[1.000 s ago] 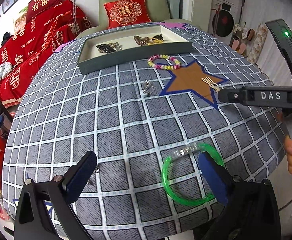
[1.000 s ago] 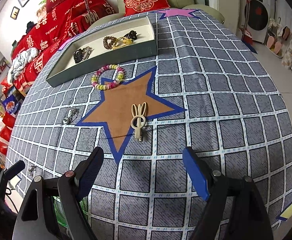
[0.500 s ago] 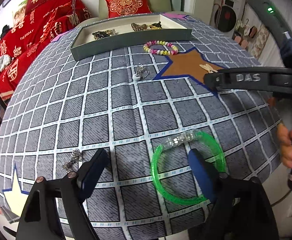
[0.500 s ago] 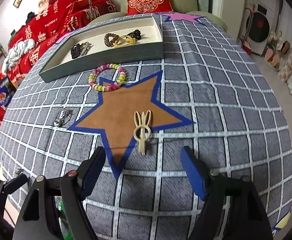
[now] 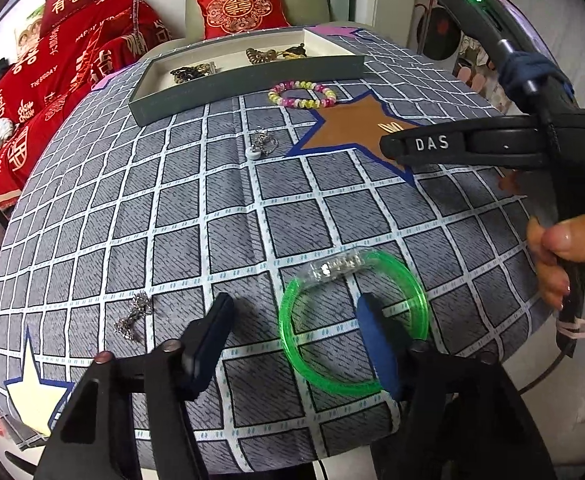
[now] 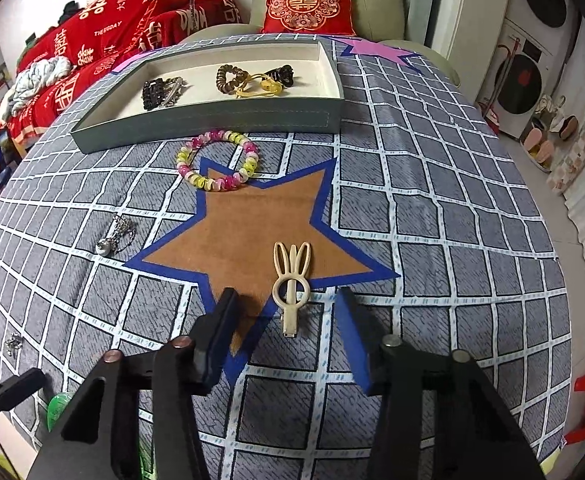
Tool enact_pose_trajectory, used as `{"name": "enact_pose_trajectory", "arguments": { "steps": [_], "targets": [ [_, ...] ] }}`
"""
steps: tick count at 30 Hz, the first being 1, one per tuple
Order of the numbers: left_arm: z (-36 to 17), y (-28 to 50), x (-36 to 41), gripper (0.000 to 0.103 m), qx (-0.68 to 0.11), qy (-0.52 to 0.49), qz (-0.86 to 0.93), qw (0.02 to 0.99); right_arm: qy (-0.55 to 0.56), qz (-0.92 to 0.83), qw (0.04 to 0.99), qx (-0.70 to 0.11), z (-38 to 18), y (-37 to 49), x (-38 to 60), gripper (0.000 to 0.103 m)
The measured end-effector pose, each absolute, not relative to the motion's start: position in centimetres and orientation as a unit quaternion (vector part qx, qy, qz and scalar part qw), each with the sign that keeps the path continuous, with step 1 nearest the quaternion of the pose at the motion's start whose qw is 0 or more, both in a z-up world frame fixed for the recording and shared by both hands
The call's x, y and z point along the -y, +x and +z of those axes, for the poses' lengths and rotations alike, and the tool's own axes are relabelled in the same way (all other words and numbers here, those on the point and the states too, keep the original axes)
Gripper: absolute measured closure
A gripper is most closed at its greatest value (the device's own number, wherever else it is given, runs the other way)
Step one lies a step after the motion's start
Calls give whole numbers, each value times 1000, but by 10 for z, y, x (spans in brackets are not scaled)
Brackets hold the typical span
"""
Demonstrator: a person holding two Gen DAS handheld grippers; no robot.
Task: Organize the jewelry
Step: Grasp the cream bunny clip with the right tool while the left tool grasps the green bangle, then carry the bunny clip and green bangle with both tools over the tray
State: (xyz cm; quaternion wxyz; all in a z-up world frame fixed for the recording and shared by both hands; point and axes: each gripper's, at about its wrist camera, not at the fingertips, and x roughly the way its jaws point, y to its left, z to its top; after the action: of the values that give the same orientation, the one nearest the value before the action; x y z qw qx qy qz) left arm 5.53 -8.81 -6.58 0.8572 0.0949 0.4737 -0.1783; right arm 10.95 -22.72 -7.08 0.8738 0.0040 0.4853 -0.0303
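Your left gripper [image 5: 294,336], jaws just narrowing but not yet gripping, straddles the green bangle's [image 5: 352,320] rim; your right gripper [image 6: 288,336], likewise closing, brackets the cream hair clip [image 6: 291,284]. Next: pinch, then carry to the tray [image 6: 212,120] beyond.

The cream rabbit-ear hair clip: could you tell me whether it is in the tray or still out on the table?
Out. The cream rabbit-ear hair clip lies flat on the tablecloth at the brown star's edge, well short of the tray.
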Motion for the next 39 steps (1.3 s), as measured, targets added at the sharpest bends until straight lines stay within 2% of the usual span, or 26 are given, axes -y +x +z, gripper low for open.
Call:
{"name": "enact_pose_trajectory", "arguments": {
  "steps": [1, 3, 5, 7, 8, 9, 15, 39],
  "targets": [
    [-65, 54, 89, 42, -473, 97, -181, 857, 4, -30, 874, -485, -71, 110, 227, 61],
    [-64, 52, 91, 58, -471, 102, -185, 857, 4, -30, 874, -485, -71, 109, 227, 69],
    [-63, 50, 93, 65, -468, 106, -188, 857, 4, -28, 874, -486, -71, 110, 227, 80],
    [-62, 50, 93, 74, -466, 106, -189, 858, 2, -27, 874, -486, -69, 109, 225, 83],
    [-62, 50, 92, 85, -466, 104, -188, 858, 2, -27, 874, -485, -69, 109, 224, 83],
    [-62, 51, 91, 86, -468, 100, -189, 858, 3, -27, 874, -485, -69, 109, 224, 83],
    [-61, 57, 78, 87, -480, 51, -196, 853, 38, -18, 874, -484, -66, 103, 232, 83],
    [-10, 92, 47, 87, -439, 1, -194, 877, 79, 25, 888, -453, -21, 78, 235, 83]
  ]
}}
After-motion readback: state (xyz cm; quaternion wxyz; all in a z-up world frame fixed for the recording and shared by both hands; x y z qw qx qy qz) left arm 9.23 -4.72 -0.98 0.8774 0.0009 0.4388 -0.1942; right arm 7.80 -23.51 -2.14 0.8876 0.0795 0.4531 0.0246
